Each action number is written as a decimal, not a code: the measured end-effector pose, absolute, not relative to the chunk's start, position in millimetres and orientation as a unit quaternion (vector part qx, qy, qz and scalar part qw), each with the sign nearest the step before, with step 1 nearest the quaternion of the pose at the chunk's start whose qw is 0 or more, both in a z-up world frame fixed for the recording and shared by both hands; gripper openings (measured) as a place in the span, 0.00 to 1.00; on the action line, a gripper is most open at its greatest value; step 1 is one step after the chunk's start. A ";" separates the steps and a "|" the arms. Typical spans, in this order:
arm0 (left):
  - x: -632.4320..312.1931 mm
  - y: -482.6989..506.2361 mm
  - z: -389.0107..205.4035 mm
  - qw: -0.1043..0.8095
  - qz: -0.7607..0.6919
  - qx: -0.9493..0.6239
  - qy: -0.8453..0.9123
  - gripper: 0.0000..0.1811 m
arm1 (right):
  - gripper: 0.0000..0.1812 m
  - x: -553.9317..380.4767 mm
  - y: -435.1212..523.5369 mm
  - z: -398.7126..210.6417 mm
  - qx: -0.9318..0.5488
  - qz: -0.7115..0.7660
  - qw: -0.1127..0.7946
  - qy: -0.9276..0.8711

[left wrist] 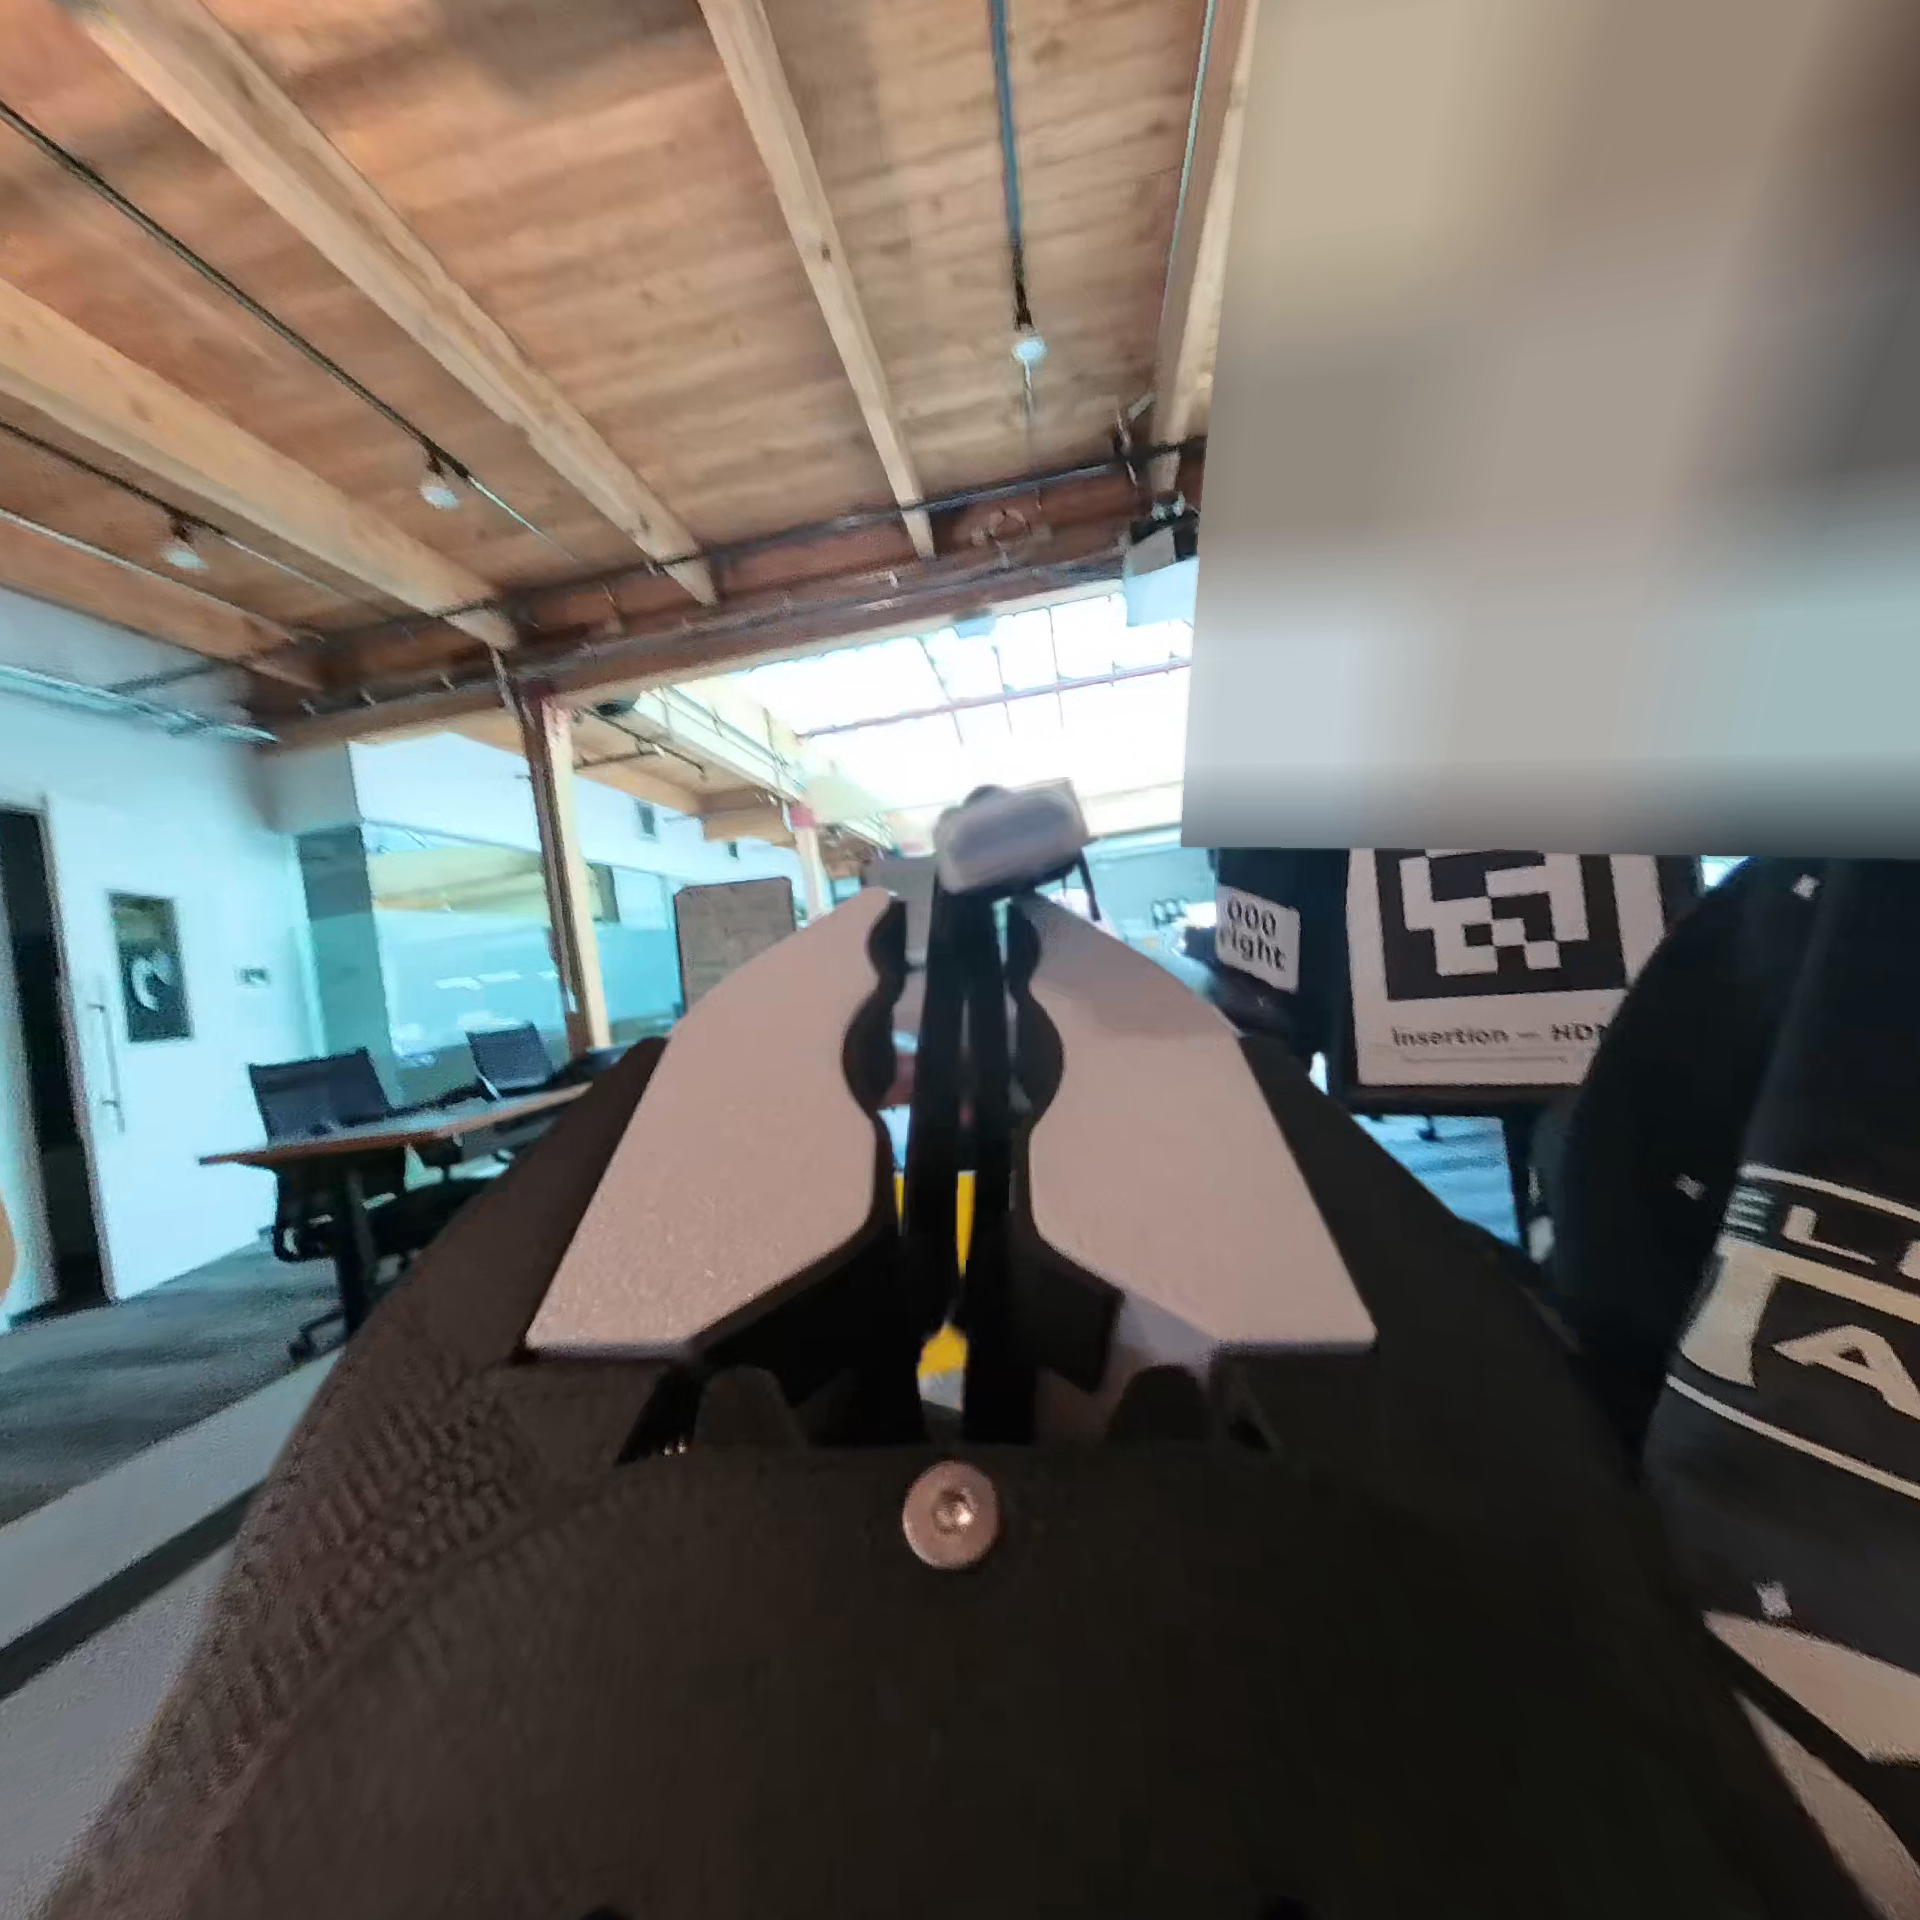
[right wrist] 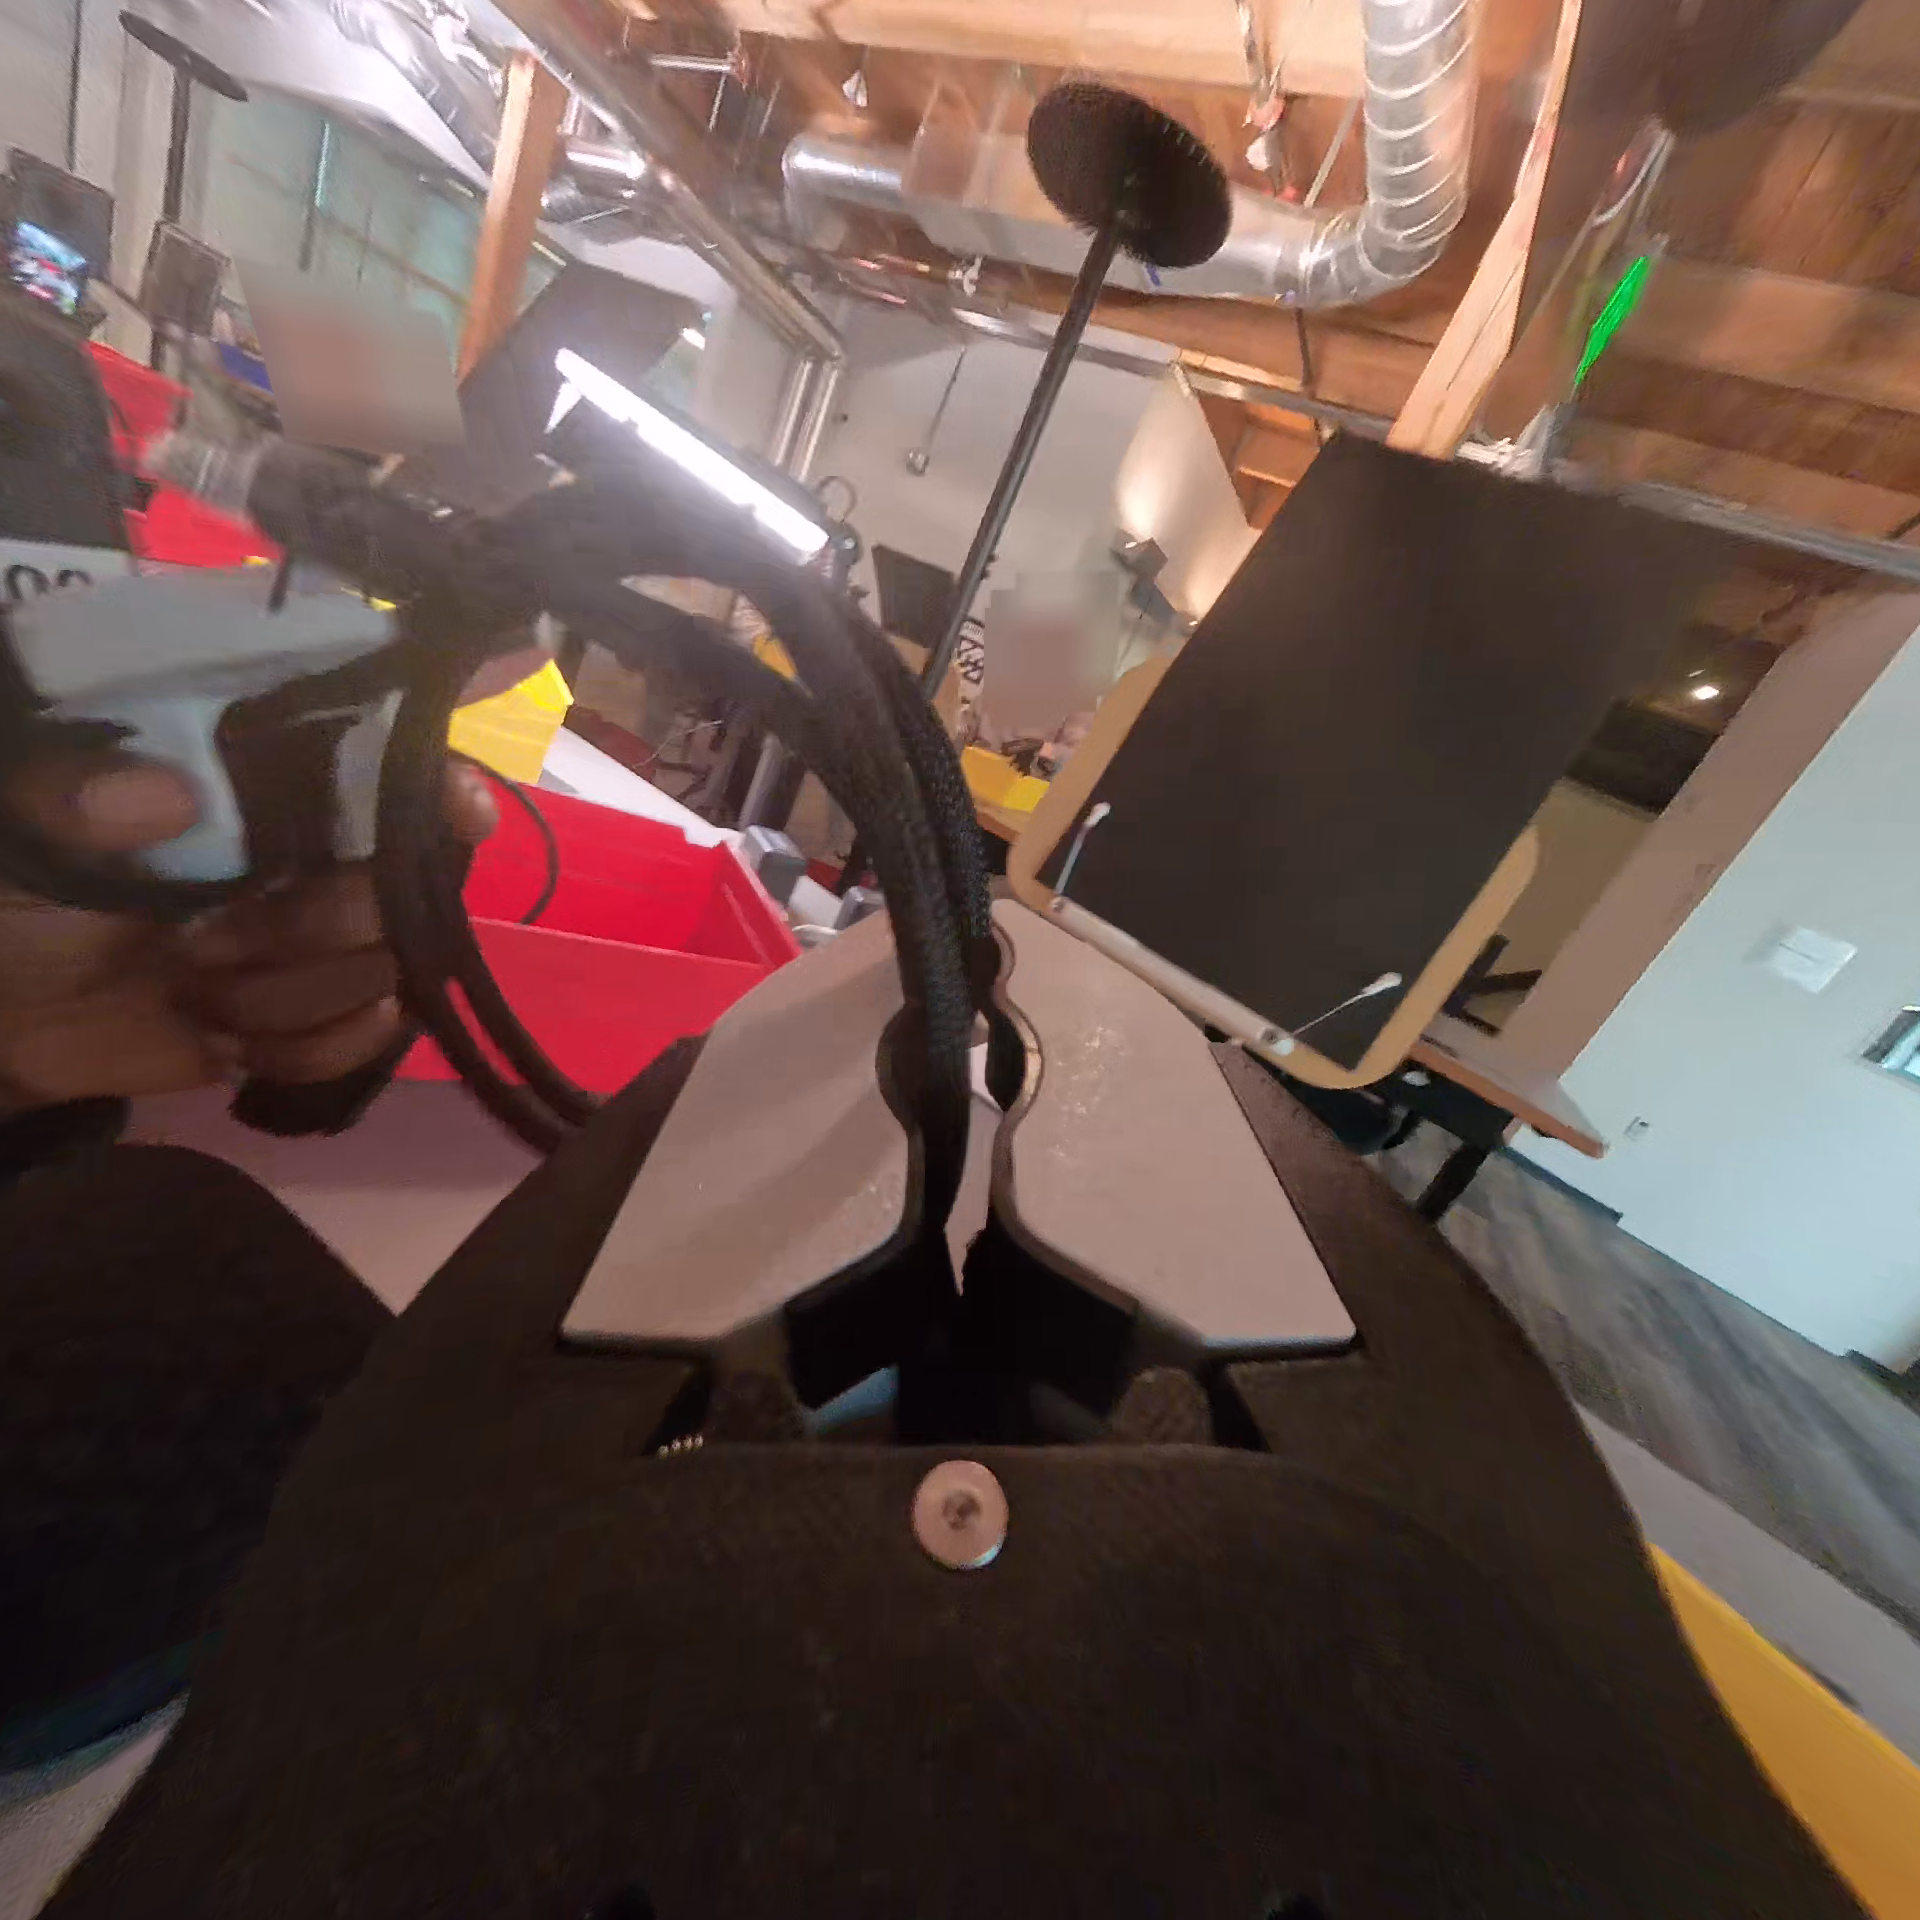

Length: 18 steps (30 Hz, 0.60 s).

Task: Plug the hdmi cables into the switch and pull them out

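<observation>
A black HDMI cable (left wrist: 961,1091) runs up between the left gripper (left wrist: 961,914) jaws, pinched, its grey plug (left wrist: 1003,834) past the tips. The right gripper (right wrist: 961,935) jaws clamp a braided cable (right wrist: 940,997) looping leftward.

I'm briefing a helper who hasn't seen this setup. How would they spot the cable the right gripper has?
Start at the right gripper, pointing up toward the ceiling ducts. A black braided cable sits pinched between its grey fingers, arching left toward the hand holding the other gripper. Its woven sleeve sets it apart from the thin smooth wire over the red bin.
</observation>
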<state>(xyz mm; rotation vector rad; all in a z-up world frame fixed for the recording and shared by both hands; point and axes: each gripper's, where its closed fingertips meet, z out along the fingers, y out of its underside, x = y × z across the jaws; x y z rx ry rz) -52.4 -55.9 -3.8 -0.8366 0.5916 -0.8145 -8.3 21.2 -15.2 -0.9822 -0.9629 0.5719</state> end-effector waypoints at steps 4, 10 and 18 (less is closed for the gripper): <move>-84.6 -42.1 -4.7 0.816 -0.371 -0.390 0.212 0.16 | 0.03 17.1 47.5 17.5 -0.442 0.192 0.764 -0.429; -156.4 4.2 -32.5 0.862 -0.296 -0.411 0.014 0.15 | 0.03 62.9 114.4 70.4 -0.436 0.005 0.797 -0.418; -156.9 23.1 -52.4 0.854 -0.235 -0.465 0.008 0.14 | 0.03 139.7 246.6 85.4 -0.511 -0.147 0.784 -0.321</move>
